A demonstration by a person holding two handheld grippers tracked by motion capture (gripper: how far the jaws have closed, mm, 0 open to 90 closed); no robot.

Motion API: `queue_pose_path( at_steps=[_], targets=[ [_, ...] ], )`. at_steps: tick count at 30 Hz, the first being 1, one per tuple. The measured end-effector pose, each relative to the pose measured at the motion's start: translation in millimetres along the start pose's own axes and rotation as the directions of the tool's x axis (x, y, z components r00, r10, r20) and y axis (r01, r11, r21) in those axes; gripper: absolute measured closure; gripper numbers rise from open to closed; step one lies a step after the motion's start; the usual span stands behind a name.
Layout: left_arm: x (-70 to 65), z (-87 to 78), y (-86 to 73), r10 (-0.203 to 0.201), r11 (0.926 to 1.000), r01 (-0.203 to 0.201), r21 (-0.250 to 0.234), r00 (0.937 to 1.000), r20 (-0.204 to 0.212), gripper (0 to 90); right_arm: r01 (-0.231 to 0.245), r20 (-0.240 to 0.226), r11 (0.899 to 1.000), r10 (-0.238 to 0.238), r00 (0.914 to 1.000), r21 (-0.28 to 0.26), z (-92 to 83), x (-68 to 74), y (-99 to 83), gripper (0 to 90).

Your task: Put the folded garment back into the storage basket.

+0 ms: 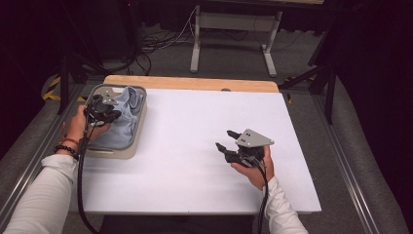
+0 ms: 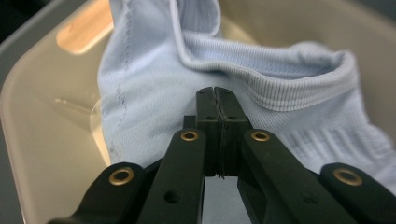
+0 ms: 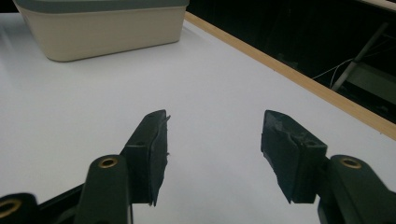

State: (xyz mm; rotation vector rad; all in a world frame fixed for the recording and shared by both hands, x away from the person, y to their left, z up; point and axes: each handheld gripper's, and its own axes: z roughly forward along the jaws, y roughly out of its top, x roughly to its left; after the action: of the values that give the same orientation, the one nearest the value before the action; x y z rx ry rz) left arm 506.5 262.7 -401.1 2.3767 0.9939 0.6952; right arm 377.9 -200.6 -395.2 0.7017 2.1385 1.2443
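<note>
A light-blue ribbed sock point(image 1: 127, 114) point(image 2: 149, 88) lies bunched in a beige bin point(image 1: 138, 127) point(image 2: 42, 140) with a grey rim, at the table's left side. My left gripper point(image 1: 115, 116) point(image 2: 215, 93) is inside the bin, right against the sock, with its jaws pressed together; no cloth shows between them. My right gripper point(image 1: 224, 139) point(image 3: 215, 116) is held open just above the white tabletop point(image 1: 185, 161), right of centre, with nothing between its fingers. It points toward the bin point(image 3: 102, 28).
The white surface point(image 3: 210, 70) has a wooden strip point(image 1: 190, 83) point(image 3: 299, 79) along its far edge. Beyond it stand a metal table frame point(image 1: 234, 34), cables on the floor and dark stands at both sides.
</note>
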Motion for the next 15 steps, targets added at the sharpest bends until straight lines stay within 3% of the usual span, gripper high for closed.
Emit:
queue_pose_path(
  at_steps=[3,9,12,15],
  targets=[
    [-1.9,7.7,2.5,0.023,0.9963,-0.023,0.083,0.9997,-0.009,89.5,-0.002,-0.005,1.0,0.002,1.0,0.006,0.8,0.1,-0.9,41.7],
    [-1.7,9.3,1.4,0.019,0.9958,-0.02,0.089,0.9998,0.011,89.7,0.009,-0.016,1.0,-0.008,0.9998,0.016,3.3,3.0,-0.3,41.7],
    [-1.5,3.1,1.2,0.015,0.9992,-0.015,0.038,0.9999,0.001,89.5,0.012,-0.016,1.0,-0.012,0.9998,0.019,3.7,4.2,-0.4,41.7],
    [1.5,-8.0,-0.2,-0.024,0.998,0.023,-0.058,0.9996,-0.018,88.8,0.014,-0.013,1.0,-0.013,0.9998,0.014,2.7,4.4,-0.2,41.4]
  ],
)
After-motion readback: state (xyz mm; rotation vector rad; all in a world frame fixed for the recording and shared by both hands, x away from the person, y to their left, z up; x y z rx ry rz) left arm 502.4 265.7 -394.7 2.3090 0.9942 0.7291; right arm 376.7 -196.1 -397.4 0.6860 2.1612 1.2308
